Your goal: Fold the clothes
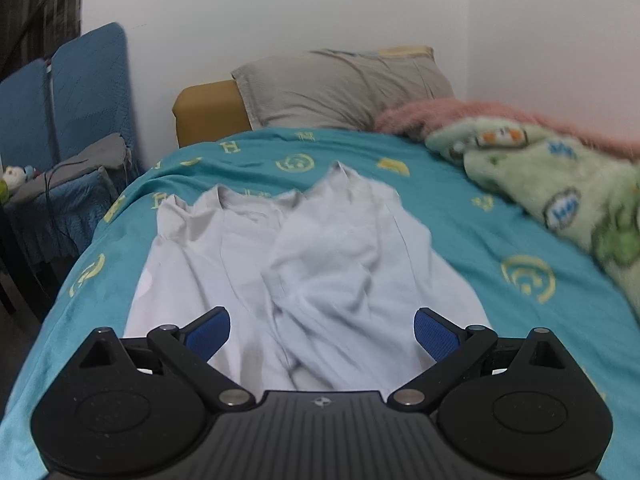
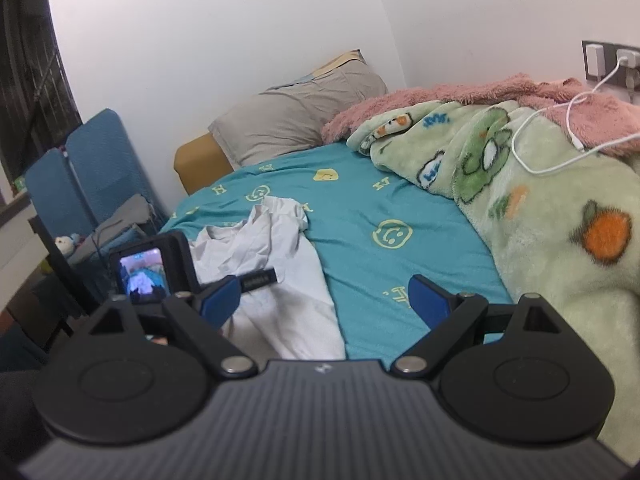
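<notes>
A white shirt point(image 1: 304, 264) lies crumpled on the teal bedsheet point(image 1: 460, 216), its right side folded over the middle. My left gripper point(image 1: 322, 330) is open and empty, hovering over the shirt's near hem, its blue pads point(image 1: 210, 334) wide apart. In the right wrist view the shirt point(image 2: 276, 280) lies left of centre. My right gripper point(image 2: 326, 300) is open and empty above the shirt's right edge and the bare sheet point(image 2: 400, 256). The left gripper's camera body point(image 2: 154, 268) shows at the left, over the shirt.
A grey pillow point(image 1: 344, 88) lies at the head of the bed. A green and pink fleece blanket point(image 2: 540, 208) with a white charging cable point(image 2: 560, 140) fills the right side. A blue chair point(image 1: 68, 100) with clutter stands left of the bed.
</notes>
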Demonstrator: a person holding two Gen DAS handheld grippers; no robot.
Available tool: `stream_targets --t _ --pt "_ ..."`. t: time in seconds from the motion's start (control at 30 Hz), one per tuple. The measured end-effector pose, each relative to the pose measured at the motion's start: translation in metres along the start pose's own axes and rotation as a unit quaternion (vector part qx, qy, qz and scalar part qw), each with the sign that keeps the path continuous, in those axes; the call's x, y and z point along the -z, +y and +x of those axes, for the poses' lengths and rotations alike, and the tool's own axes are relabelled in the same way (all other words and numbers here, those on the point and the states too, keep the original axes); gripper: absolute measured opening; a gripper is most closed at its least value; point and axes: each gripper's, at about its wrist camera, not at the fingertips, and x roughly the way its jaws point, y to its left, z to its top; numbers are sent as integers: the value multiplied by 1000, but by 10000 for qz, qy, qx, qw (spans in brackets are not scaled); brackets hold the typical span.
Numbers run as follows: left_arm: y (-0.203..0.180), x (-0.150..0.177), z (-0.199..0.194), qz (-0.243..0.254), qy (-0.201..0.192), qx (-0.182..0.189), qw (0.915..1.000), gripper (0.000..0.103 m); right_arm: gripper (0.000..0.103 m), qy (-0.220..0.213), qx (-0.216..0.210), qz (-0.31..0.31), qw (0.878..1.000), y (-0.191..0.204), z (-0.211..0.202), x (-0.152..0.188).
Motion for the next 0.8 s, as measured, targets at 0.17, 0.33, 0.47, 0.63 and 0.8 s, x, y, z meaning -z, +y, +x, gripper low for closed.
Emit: stream_targets --t 0.17,0.33,0.47,0.63,0.8 --pt "11 -22 31 -322 56 274 9991 93 92 201 -42 190 9996 -1 8 3" --pt "4 -34 79 -176 404 -80 9990 82 92 329 3 222 9992 -1 18 9" --pt "23 -36 104 -719 775 43 9944 12 92 487 72 144 9987 2 31 14" --pt "58 -45 91 -1329 492 -68 9899 13 92 498 157 -55 9986 9 43 17" --pt "70 -38 89 -889 753 -883 9893 51 92 386 313 -533 9973 18 46 20"
